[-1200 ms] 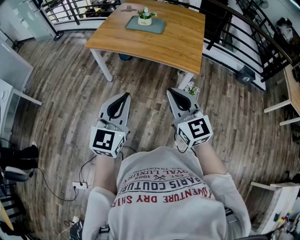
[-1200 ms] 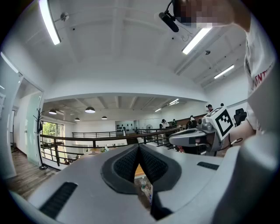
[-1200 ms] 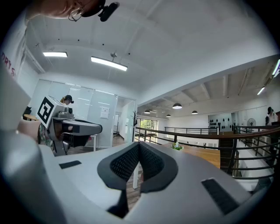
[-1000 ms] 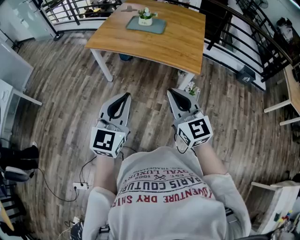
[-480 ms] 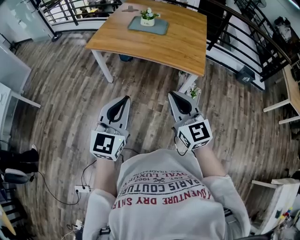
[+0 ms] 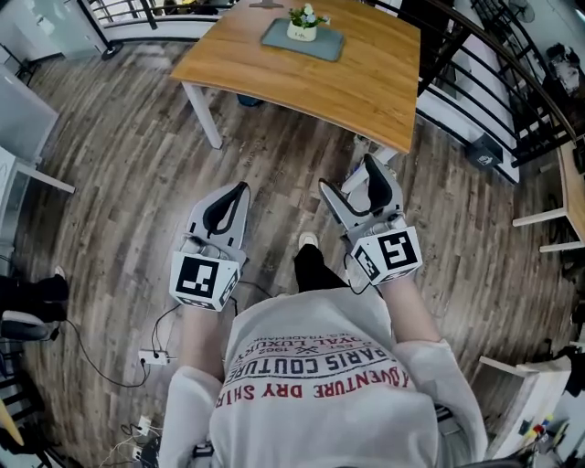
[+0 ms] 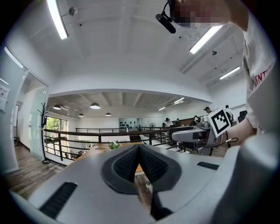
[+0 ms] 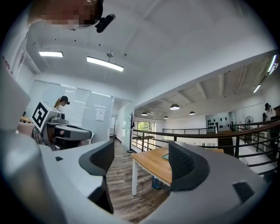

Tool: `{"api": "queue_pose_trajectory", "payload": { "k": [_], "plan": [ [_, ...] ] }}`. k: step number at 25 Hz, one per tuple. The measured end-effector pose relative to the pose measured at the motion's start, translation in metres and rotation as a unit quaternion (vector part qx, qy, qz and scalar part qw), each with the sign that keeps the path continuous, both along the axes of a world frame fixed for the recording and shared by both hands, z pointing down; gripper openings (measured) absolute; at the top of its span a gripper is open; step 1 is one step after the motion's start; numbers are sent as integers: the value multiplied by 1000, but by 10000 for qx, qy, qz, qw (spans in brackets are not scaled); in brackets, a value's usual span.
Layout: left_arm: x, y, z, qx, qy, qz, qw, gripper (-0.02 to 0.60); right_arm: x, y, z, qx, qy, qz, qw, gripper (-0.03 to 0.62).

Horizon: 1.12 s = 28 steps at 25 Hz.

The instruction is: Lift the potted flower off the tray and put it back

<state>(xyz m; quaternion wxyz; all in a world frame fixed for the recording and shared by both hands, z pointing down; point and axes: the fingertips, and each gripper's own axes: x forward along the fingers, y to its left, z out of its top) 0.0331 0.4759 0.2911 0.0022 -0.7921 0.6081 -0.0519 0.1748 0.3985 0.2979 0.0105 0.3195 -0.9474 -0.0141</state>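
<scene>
The potted flower (image 6: 306, 18), white blooms in a small white pot, stands on a grey-green tray (image 6: 326, 44) on the wooden table (image 6: 347, 82), far ahead of both grippers. My left gripper (image 6: 241, 186) is held level over the floor, jaws shut with nothing between them; in the left gripper view its pads (image 7: 148, 164) meet, and the flower (image 7: 114, 145) shows small beyond. My right gripper (image 6: 347, 174) is beside it with its jaws opening and nothing between them. In the right gripper view its fingers (image 8: 186, 164) frame the table (image 8: 151, 162).
Black railings (image 6: 475, 64) run behind and to the right of the table. A blue object (image 6: 247, 99) sits under it. A power strip with cables (image 6: 151, 356) lies on the wood floor at left. My foot (image 6: 308, 241) steps forward between the grippers. White furniture (image 6: 23, 119) stands at left.
Both grippers and the person have moved forward toward the table, a foot now showing. The right gripper's jaws went from shut to wide apart; the left stayed shut.
</scene>
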Motion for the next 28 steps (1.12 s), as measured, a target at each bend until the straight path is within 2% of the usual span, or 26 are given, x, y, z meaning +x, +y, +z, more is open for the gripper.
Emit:
{"api": "queue_pose_trajectory", "payload": {
  "k": [6, 13, 20, 28],
  "plan": [
    [-19, -56, 12, -68, -100, -235, 9997, 12, -22, -67, 18, -175, -66, -236, 9995, 377],
    [-43, -160, 12, -123, -123, -527, 9985, 12, -53, -178, 25, -269, -19, -592, 9979, 377],
    [-45, -280, 10, -80, -146, -545, 9984, 12, -54, -294, 30, -294, 149, -684, 9971, 377],
    [-48, -369, 28, -328, -154, -355, 9987, 12, -54, -380, 49, -524, 285, -551, 9967, 377]
  ]
}}
